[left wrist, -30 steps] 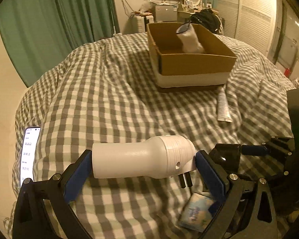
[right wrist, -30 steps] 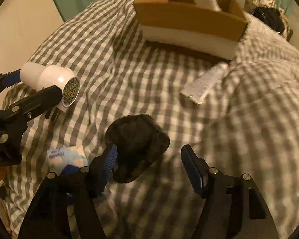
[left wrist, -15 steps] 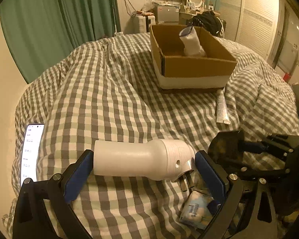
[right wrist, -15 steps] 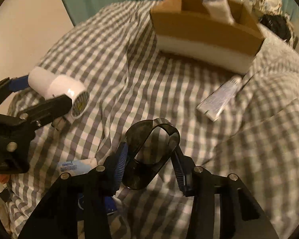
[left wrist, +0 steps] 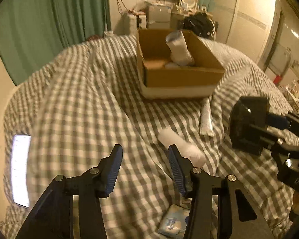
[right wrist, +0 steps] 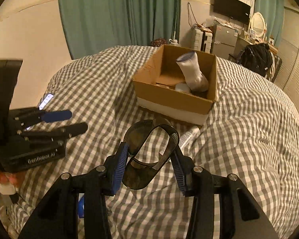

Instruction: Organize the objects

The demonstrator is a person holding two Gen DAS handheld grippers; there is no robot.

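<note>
My left gripper is open and empty above the checked bed cover; it also shows in the right wrist view. The white plug-in device lies blurred on the cover just beyond my right fingertip. My right gripper is shut on a dark translucent oval holder, held above the bed; the holder also shows in the left wrist view. The cardboard box stands further back with a white pouch leaning inside; box and pouch show in the right wrist view too.
A white tube lies in front of the box. A lit phone lies at the bed's left edge. A small blue-white packet lies near me. Green curtains, a desk and a black bag stand behind the bed.
My left gripper has opened and let go of the white plug-in device, which now lies on the cover. My right gripper closed on the dark holder and has lifted it higher.
</note>
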